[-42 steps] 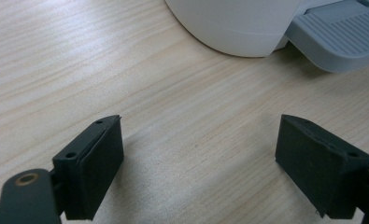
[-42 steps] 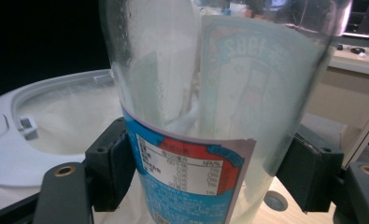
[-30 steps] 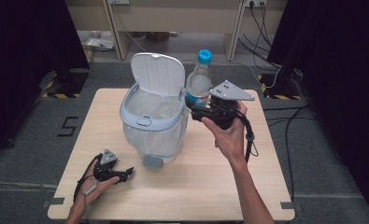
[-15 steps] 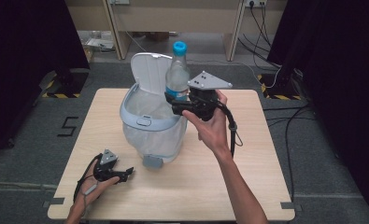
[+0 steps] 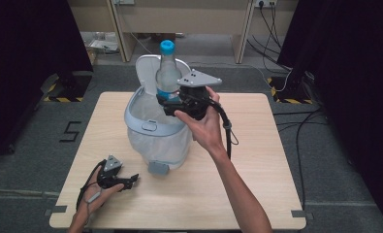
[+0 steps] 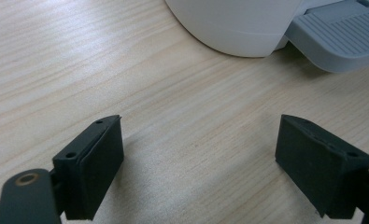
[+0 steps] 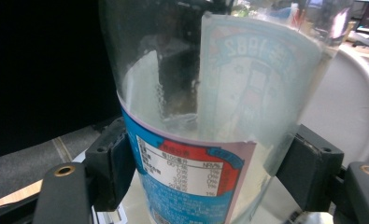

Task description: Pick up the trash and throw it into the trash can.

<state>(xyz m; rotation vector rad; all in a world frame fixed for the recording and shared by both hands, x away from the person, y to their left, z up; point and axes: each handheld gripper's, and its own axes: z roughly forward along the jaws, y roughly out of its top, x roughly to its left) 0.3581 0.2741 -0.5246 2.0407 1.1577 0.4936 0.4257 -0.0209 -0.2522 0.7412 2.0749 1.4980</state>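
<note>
- Right tool (image 5: pixel 172 103) is clamped on a clear plastic water bottle (image 5: pixel 167 73); in the right gripper view both black pads press the labelled lower body (image 7: pixel 191 182), bottle upright, blue cap (image 5: pixel 167 46) on.
- Change over the last second: the right tool has carried the bottle leftward in the high view, from beside the bin's right flank to directly over its open mouth. Grip width looks unchanged.
- Reading: transport leg looks about done; bottle is lined up for a drop or a lowering into the bin. Release not yet made.
- Bottle contents: a little clear liquid low down with condensation on the wall above; mostly empty as far as I can tell.
- Pedal bin (image 5: pixel 156 132): white body, grey rim, lid (image 5: pixel 145 73) flipped up and standing behind the bottle. White liner inside; nothing else is visible in it, but the bottom is hidden by the bottle and hand.
- Grey foot pedal (image 5: pixel 158 168) at the bin's near base, also seen in the left gripper view (image 6: pixel 341 39) next to the bin's white wall.
- Left tool (image 5: pixel 129 180) sits low on the bench (image 5: pixel 257 194) near the left front corner, jaws apart, nothing between them, just bare wood. It hasn't shifted across the three high-view frames.
- Risk: the bottle is tall; it may tip against the raised lid or the rim on release.
</note>
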